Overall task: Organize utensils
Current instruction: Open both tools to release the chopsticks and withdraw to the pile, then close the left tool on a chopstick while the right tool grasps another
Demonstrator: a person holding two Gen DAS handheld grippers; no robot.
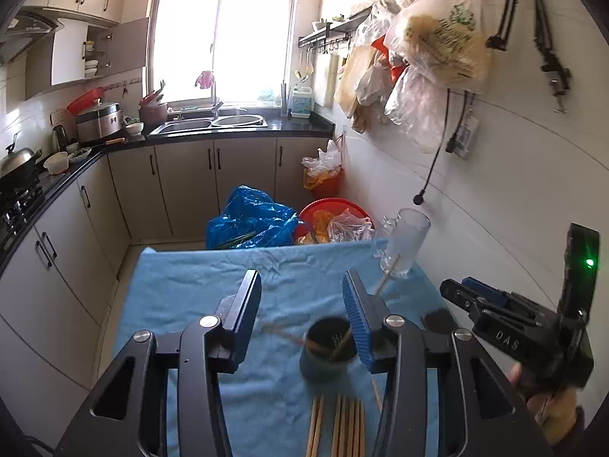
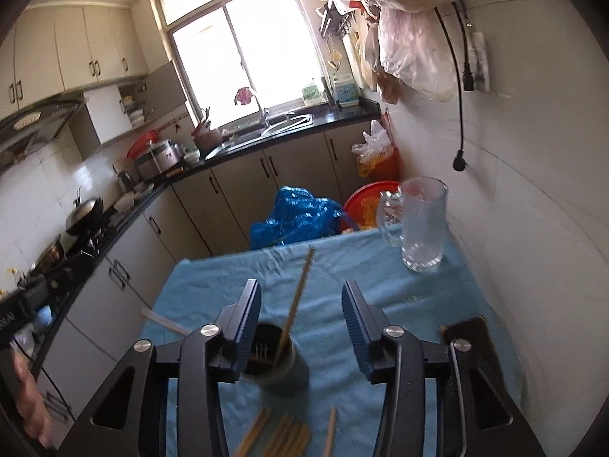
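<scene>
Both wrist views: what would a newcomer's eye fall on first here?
Likely the dark cup with chopsticks standing in it, near the front of the blue cloth, with loose chopsticks lying just before it. Next, the glass mug at the cloth's far right corner, by the white wall. Both the left gripper and the right gripper are open above the cloth.

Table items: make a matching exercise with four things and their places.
Things:
1. glass mug
2. dark cup
3. loose chopsticks
4. blue bag

Places:
A. flat on the cloth, nearest the camera
B. far right corner of the blue cloth
C. on the floor beyond the table
D. mid-cloth, chopsticks standing in it

Pairs: 1-B, 2-D, 3-A, 4-C
</scene>
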